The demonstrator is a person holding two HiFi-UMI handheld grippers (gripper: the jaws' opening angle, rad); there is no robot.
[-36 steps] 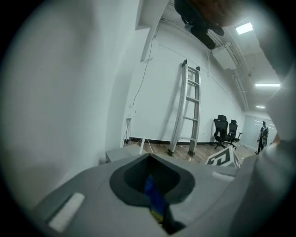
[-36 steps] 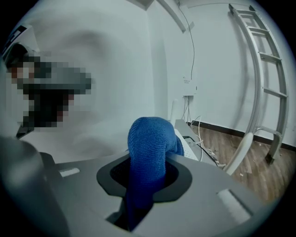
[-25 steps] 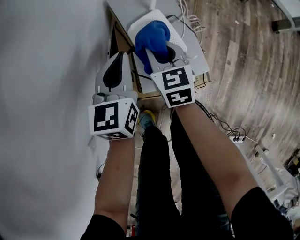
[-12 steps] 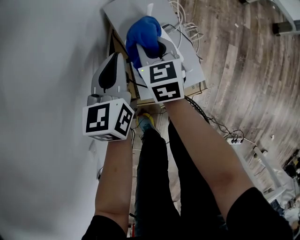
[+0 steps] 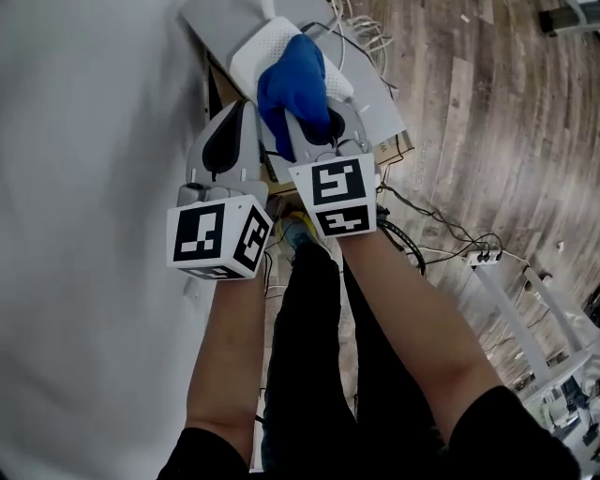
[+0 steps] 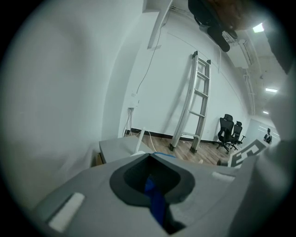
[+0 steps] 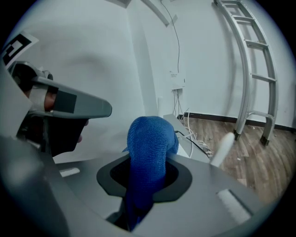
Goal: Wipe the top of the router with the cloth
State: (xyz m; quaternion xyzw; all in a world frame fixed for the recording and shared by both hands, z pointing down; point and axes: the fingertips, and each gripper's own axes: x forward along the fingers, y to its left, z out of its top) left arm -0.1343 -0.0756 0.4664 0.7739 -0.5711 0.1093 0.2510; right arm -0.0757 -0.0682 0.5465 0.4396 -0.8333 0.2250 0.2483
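The white router [image 5: 262, 45] lies on a grey shelf [image 5: 212, 13] against the wall. A blue cloth [image 5: 292, 79] rests on the router's near right part, and my right gripper [image 5: 314, 120] is shut on it. In the right gripper view the cloth [image 7: 150, 141] bulges up out of the jaws, with a white antenna [image 7: 222, 147] beyond it. My left gripper [image 5: 234, 131] hovers just left of the right one, beside the router and off its top. Its jaws are shut; a thin blue sliver shows in their gap in the left gripper view.
A white wall [image 5: 84, 187] runs along the left. Loose cables [image 5: 367, 26] trail off the shelf to a power strip [image 5: 478, 259] on the wood floor. A cardboard edge [image 5: 401, 146] sticks out under the shelf. A ladder [image 6: 194, 102] leans on the far wall.
The right gripper slid the cloth to the router's far end and drew it back toward me. The left gripper kept its place alongside.
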